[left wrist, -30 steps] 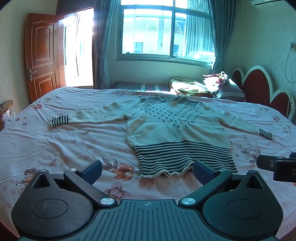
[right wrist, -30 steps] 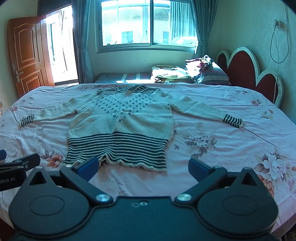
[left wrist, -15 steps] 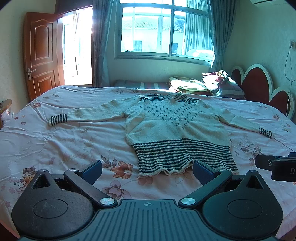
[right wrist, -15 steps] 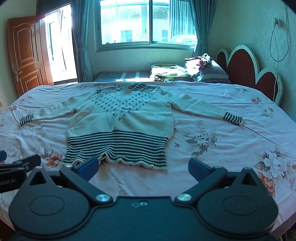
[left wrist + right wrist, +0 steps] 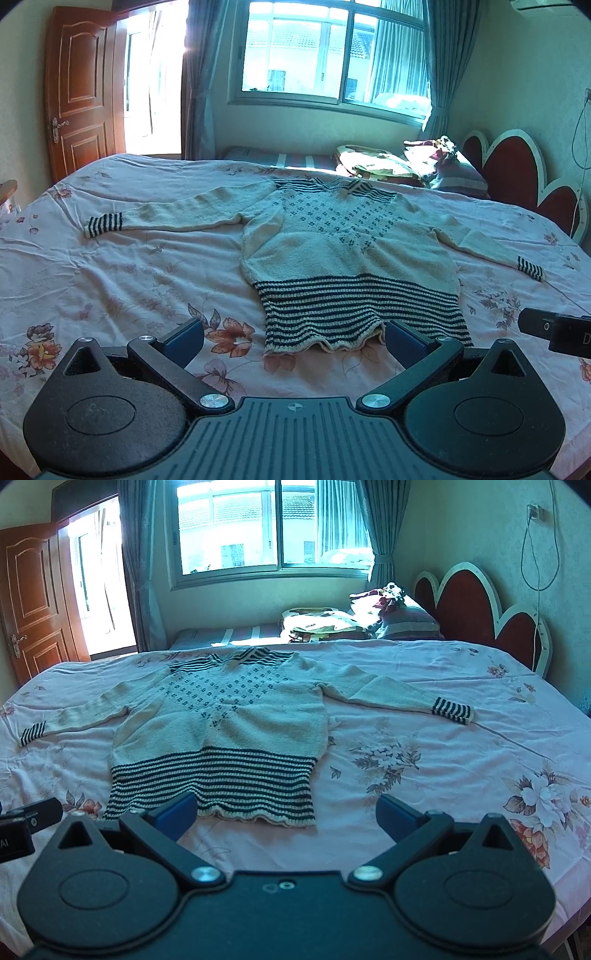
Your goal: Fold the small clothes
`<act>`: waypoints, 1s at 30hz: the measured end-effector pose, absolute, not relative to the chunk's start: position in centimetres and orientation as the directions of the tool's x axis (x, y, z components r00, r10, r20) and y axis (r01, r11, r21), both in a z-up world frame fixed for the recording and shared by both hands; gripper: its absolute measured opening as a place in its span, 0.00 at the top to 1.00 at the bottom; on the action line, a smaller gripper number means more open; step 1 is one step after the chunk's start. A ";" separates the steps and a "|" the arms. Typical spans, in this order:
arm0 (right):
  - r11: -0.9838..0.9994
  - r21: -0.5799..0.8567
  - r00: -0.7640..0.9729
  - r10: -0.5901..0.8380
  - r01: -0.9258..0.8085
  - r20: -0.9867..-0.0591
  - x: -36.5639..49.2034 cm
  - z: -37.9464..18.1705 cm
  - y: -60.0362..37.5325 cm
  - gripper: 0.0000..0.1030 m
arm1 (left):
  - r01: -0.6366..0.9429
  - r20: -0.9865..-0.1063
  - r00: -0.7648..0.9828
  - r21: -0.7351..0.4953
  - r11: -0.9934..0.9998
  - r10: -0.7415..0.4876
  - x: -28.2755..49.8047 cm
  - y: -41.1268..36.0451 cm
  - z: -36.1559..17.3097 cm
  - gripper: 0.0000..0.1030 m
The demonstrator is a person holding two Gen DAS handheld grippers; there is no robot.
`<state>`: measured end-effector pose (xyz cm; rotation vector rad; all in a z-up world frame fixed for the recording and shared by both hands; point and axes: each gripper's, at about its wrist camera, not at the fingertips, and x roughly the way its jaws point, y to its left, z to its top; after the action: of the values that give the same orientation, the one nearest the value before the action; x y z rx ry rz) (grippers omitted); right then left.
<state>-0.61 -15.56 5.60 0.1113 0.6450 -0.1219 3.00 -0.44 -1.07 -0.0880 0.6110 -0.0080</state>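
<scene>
A cream knitted sweater (image 5: pixel 332 251) with dark striped hem, cuffs and collar lies flat on the bed, sleeves spread to both sides. It also shows in the right wrist view (image 5: pixel 229 723). My left gripper (image 5: pixel 293 338) is open and empty, just in front of the striped hem. My right gripper (image 5: pixel 286 812) is open and empty, near the hem's right corner. The right gripper's finger shows at the right edge of the left wrist view (image 5: pixel 546 326).
The bed has a pink floral sheet (image 5: pixel 424 760). Pillows and piled bedding (image 5: pixel 369 620) lie at the far side by the red headboard (image 5: pixel 480 613). A window and a wooden door (image 5: pixel 79 107) stand behind.
Both grippers have moved slightly forward and lower toward the sweater's hem. The sweater has not moved.
</scene>
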 end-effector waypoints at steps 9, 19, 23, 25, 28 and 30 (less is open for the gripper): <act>0.861 0.328 0.804 -0.142 0.388 -0.578 6.7 3.1 -29.6 0.27 | -0.038 -0.648 0.756 -0.194 0.980 -0.099 14.0 1.7 -4.0 0.00; 0.458 0.666 0.790 -0.154 0.589 -0.593 18.4 -7.4 -46.7 0.52 | -0.080 -0.668 0.740 -0.200 0.977 -0.076 25.5 2.1 -6.5 0.00; 0.454 0.683 0.809 -0.174 0.572 -0.561 20.3 -9.0 -47.8 0.60 | -0.088 -0.678 0.733 -0.174 0.981 -0.055 28.4 2.4 -7.2 0.00; 0.465 0.682 0.815 -0.187 0.565 -0.548 20.9 -9.2 -47.8 0.59 | -0.102 -0.677 0.734 -0.178 0.979 -0.047 29.6 2.9 -7.6 0.00; 0.506 0.638 0.801 -0.211 0.580 -0.561 22.5 -8.6 -48.0 0.73 | -0.123 -0.679 0.734 -0.176 0.977 -0.030 30.6 3.8 -8.0 0.00; 0.546 0.595 0.787 -0.220 0.589 -0.577 23.6 -8.2 -48.0 0.94 | -0.129 -0.672 0.741 -0.169 0.977 -0.018 30.9 4.6 -7.9 0.00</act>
<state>23.60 -47.95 -8.17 0.8691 0.4711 -0.5013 30.90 4.62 -7.91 -0.2104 0.7357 0.0611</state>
